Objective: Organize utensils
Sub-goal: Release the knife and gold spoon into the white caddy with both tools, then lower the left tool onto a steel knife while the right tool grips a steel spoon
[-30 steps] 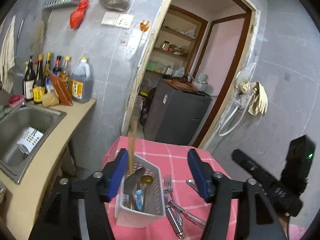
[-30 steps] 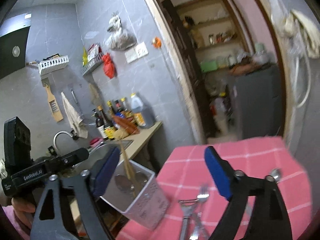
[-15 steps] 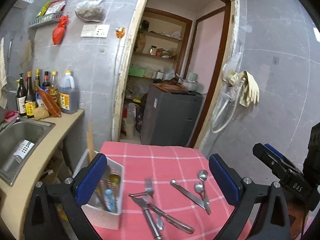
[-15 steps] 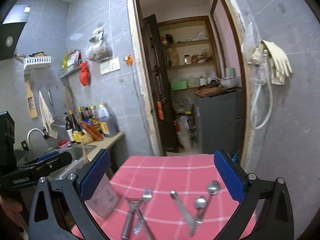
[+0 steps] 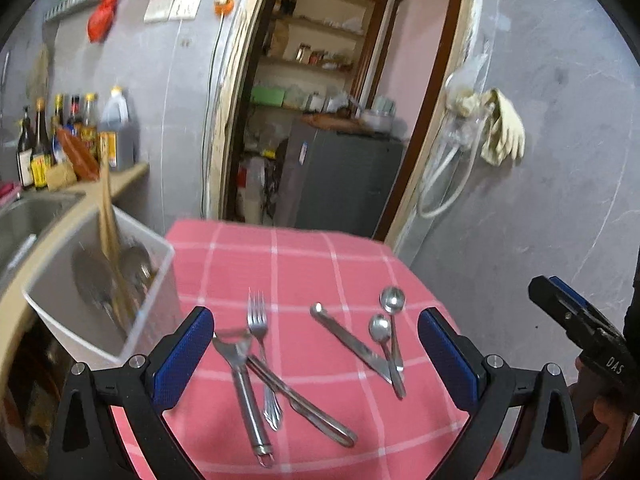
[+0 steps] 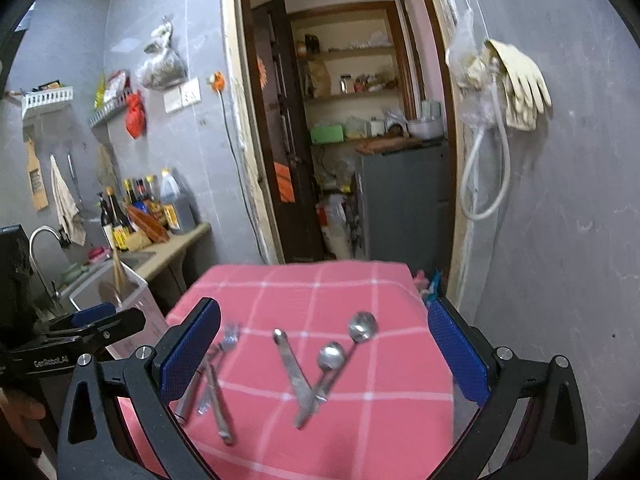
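Loose steel utensils lie on a pink checked cloth (image 5: 304, 256). A fork (image 5: 258, 320), a peeler (image 5: 242, 384) and a knife (image 5: 308, 406) cross each other at the left. A second knife (image 5: 348, 344) and two spoons (image 5: 392, 300) (image 5: 379, 327) lie to the right. A white basket (image 5: 100, 292) at the cloth's left edge holds chopsticks and spoons. My left gripper (image 5: 315, 313) hangs open above the cloth, over the utensils, holding nothing. My right gripper (image 6: 324, 305) is also open and holding nothing, above the knife (image 6: 296, 376) and spoons (image 6: 362, 326).
A counter with a sink (image 5: 28, 216) and bottles (image 5: 80, 128) runs along the left, behind the basket. An open doorway (image 5: 320, 120) with a grey cabinet lies beyond the table. Gloves and a hose (image 5: 496, 128) hang on the right wall. A hand (image 5: 604, 412) holds the other gripper at the right edge.
Both grippers swung right, from the basket to over the loose utensils, and sank a little. Both sets of jaws opened wider. The left gripper no longer brackets the basket.
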The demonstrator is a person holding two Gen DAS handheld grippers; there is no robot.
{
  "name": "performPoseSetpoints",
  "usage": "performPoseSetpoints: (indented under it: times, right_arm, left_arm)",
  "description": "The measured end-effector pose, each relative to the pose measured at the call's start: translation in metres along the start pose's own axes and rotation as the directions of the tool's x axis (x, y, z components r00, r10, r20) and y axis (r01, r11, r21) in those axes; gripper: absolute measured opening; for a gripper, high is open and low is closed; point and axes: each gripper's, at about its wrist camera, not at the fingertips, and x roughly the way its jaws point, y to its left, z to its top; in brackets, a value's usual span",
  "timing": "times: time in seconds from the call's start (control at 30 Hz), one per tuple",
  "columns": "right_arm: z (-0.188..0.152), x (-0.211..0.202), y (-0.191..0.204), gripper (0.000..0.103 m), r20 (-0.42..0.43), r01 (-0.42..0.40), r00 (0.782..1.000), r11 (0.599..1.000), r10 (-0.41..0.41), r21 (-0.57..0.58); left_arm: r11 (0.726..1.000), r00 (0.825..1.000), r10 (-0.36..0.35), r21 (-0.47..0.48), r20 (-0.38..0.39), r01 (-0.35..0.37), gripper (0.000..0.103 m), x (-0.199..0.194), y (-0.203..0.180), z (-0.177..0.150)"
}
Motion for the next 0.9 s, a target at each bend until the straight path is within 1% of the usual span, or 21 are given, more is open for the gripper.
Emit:
performPoseSetpoints:
  times: [0.13,0.2,0.23,0.3,0.4,0.47,0.5,0.53,0.57,0.63,0.7,0.73,0.77,0.83,0.9]
  right_arm:
    - [-0.014,0.022,-0.016,0.102,-0.059,-0.012,0.998,1.000,0.014,0.020]
    - [-0.021,0.038,-0.025,0.102,-0.108,-0.013,0.994,0.999,0.017,0.035]
    - [-0.025,0.047,-0.029,0.102,-0.129,-0.017,0.991,0.999,0.022,0.045]
    - [-0.033,0.062,-0.033,0.102,-0.169,-0.028,0.985,0.998,0.038,0.059]
    - [-0.045,0.083,-0.039,0.102,-0.216,-0.059,0.974,0.996,0.073,0.073]
    - [-0.053,0.095,-0.041,0.102,-0.243,-0.082,0.965,0.994,0.098,0.074]
    - [-0.057,0.102,-0.041,0.102,-0.257,-0.099,0.959,0.992,0.116,0.078]
    - [-0.059,0.107,-0.042,0.102,-0.267,-0.110,0.955,0.991,0.127,0.079]
    - [-0.062,0.114,-0.042,0.102,-0.285,-0.121,0.948,0.989,0.139,0.079]
    - [-0.067,0.126,-0.041,0.102,-0.310,-0.145,0.937,0.986,0.163,0.079]
    - [-0.071,0.138,-0.041,0.102,-0.325,-0.178,0.925,0.980,0.197,0.088]
    - [-0.073,0.144,-0.041,0.102,-0.331,-0.194,0.919,0.977,0.213,0.090]
    - [-0.074,0.148,-0.041,0.102,-0.337,-0.207,0.914,0.974,0.225,0.090]
    - [-0.074,0.157,-0.040,0.102,-0.350,-0.233,0.903,0.968,0.249,0.089]
    - [-0.072,0.167,-0.038,0.101,-0.358,-0.263,0.891,0.961,0.278,0.092]
  left_arm:
    - [0.999,0.997,0.016,-0.041,-0.071,-0.019,0.103,0.026,0.000,-0.014]
    - [0.998,0.993,0.019,-0.062,-0.113,-0.026,0.103,0.038,0.002,-0.020]
    - [0.997,0.989,0.033,-0.071,-0.146,-0.044,0.103,0.046,0.004,-0.024]
    - [0.995,0.981,0.053,-0.075,-0.186,-0.068,0.103,0.057,0.004,-0.030]
    - [0.993,0.973,0.080,-0.065,-0.216,-0.096,0.102,0.071,0.004,-0.038]
    - [0.992,0.970,0.081,-0.075,-0.229,-0.100,0.101,0.079,0.006,-0.043]
    - [0.991,0.969,0.077,-0.086,-0.235,-0.100,0.098,0.083,0.007,-0.045]
    - [0.990,0.966,0.069,-0.104,-0.248,-0.097,0.091,0.089,0.009,-0.048]
    - [0.988,0.964,0.061,-0.120,-0.260,-0.095,0.088,0.094,0.011,-0.050]
    - [0.985,0.959,0.047,-0.149,-0.279,-0.092,0.077,0.104,0.014,-0.052]
    - [0.978,0.953,0.042,-0.183,-0.301,-0.101,0.071,0.115,0.019,-0.054]
    - [0.975,0.949,0.050,-0.190,-0.311,-0.114,0.066,0.119,0.021,-0.055]
    - [0.972,0.944,0.064,-0.193,-0.323,-0.133,0.063,0.124,0.023,-0.056]
    - [0.966,0.931,0.093,-0.196,-0.354,-0.171,0.051,0.133,0.027,-0.059]
    - [0.960,0.924,0.117,-0.198,-0.365,-0.200,0.048,0.138,0.030,-0.061]
